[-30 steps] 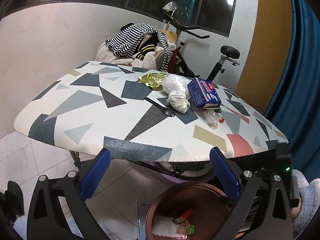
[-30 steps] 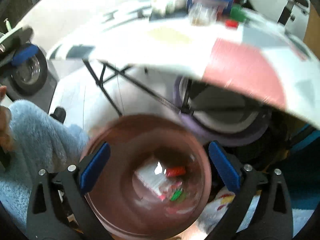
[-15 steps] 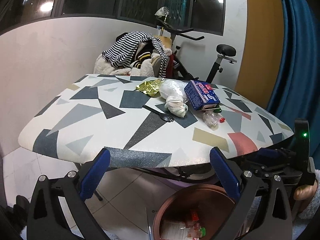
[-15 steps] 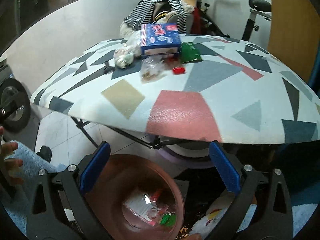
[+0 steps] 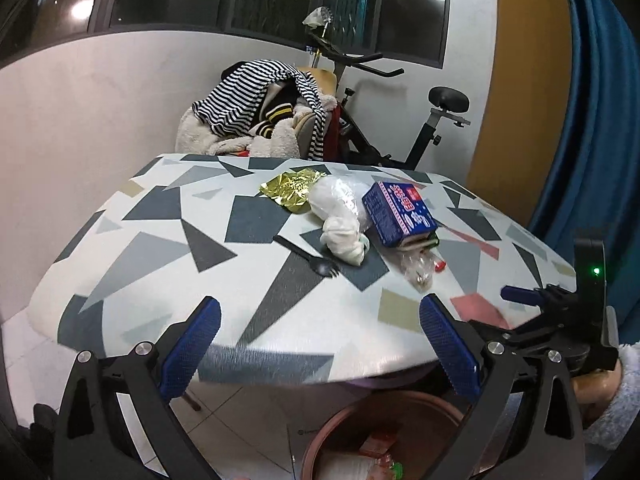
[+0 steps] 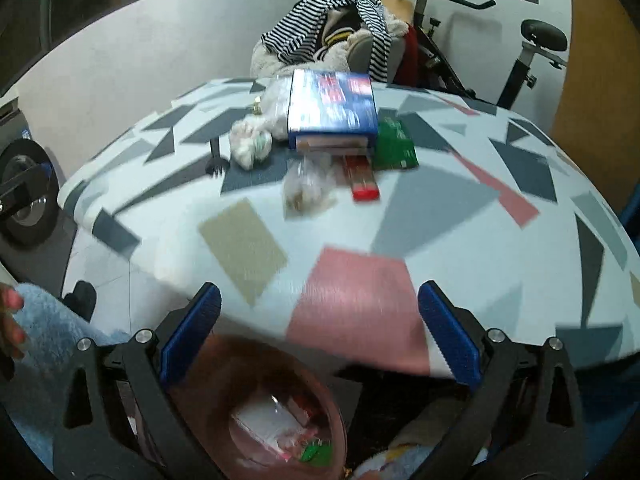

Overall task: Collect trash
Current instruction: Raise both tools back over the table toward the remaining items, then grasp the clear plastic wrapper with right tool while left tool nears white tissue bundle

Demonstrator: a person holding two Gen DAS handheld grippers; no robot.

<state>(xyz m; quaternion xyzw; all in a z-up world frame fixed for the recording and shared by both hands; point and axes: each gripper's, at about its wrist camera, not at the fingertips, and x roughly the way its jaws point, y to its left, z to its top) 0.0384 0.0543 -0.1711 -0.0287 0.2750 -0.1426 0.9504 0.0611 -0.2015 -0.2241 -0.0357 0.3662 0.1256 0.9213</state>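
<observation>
**Both grippers wide and empty at the desk's near edge**

Nearest, the left gripper (image 5: 320, 344) and right gripper (image 6: 318, 336) each hold their blue-padded fingers (image 5: 192, 344) spread wide, gripping nothing. Below them a brown bin (image 5: 400, 416) on the floor holds wrappers. The trash lies mid-desk (image 5: 160, 240): a black fork (image 5: 310, 258), a knotted white bag (image 5: 340, 216), a clear crumpled packet (image 5: 418, 268), a blue box (image 5: 400, 212) and a gold wrapper (image 5: 292, 190). Farthest are a clothes-heaped chair (image 5: 260, 120) and an exercise bike (image 5: 400, 120).

Only the right view shows a green packet (image 6: 394, 146) and red packet (image 6: 362, 180) beside the box; there the gold wrapper is barely a sliver. Only the left view shows the other gripper (image 5: 560, 312) at the right.

Since a second ago the right gripper has risen from over the bin to face the desk top, blurred; the left has lifted slightly. The trash has not moved.
</observation>
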